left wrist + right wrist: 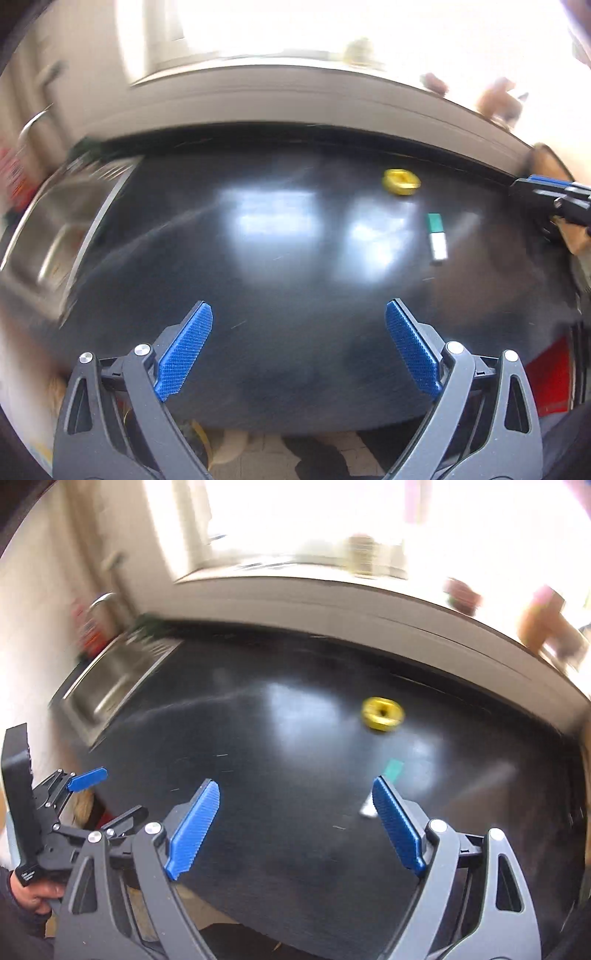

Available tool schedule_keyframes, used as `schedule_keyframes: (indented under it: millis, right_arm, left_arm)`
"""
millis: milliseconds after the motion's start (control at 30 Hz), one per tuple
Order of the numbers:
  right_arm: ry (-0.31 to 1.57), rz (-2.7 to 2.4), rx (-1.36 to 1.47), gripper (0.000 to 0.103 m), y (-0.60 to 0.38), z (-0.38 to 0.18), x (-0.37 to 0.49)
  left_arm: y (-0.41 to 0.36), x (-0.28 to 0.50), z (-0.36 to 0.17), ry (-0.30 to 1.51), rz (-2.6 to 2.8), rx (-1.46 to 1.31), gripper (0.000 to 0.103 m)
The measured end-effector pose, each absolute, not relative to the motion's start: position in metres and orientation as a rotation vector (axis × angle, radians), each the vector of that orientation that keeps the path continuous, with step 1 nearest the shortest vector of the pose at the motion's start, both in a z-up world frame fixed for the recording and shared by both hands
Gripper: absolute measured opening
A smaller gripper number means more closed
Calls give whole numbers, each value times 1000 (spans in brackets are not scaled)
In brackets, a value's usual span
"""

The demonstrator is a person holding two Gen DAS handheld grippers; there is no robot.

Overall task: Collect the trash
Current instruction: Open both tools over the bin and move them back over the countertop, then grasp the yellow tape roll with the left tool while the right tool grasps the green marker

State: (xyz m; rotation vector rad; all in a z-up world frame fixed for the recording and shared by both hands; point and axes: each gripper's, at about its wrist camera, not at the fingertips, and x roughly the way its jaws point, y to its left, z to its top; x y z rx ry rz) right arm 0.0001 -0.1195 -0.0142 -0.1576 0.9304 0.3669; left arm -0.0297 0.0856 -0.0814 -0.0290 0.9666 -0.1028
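Note:
A yellow ring-shaped piece of trash (pixel 401 181) (pixel 383 714) lies on the black glossy countertop (pixel 288 295) (pixel 295 738), towards the back. Nearer lies a small green-and-white packet (pixel 436 238) (pixel 392 770); in the right wrist view a blue pad partly hides it. My left gripper (pixel 299 347) (pixel 103 797) hangs open above the counter's front part with nothing between its pads, and a hand (pixel 33 890) holds it. My right gripper (pixel 295 827) (pixel 532 195) is open and empty too, just short of the packet. Both views are motion-blurred.
A steel sink (pixel 55 229) (pixel 110 686) with a faucet (pixel 103 600) is set into the counter's left end. A light sill with blurred pots runs along the back under a bright window. A brown bag (pixel 554 166) stands at the right edge, and the floor shows below the front edge.

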Motion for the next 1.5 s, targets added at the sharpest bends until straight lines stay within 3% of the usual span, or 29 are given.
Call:
schedule_keyframes:
  millis: [267,533,1100,1333,1500]
  right_arm:
    - [925,258,-66,82,-188,-15,-1]
    - [955,244,-71,82,-199,-32,27]
    - [1149,312,-197,81,-161,-158,111]
    - [1194,341,-281,73,-143,-190,135]
    - [1204,349,-321,56,-137,-199,142]
  left_arm:
    - [-11,1,-82,992,-278,101,92]
    - [-25,32,-97,1031,-294,121,92]
    - [-62,212,-178,1114,-296,155,92]
    - [-85,257,-209,1117,-362,124,92]
    - [-96,267,-218,1073,-403,176,92]
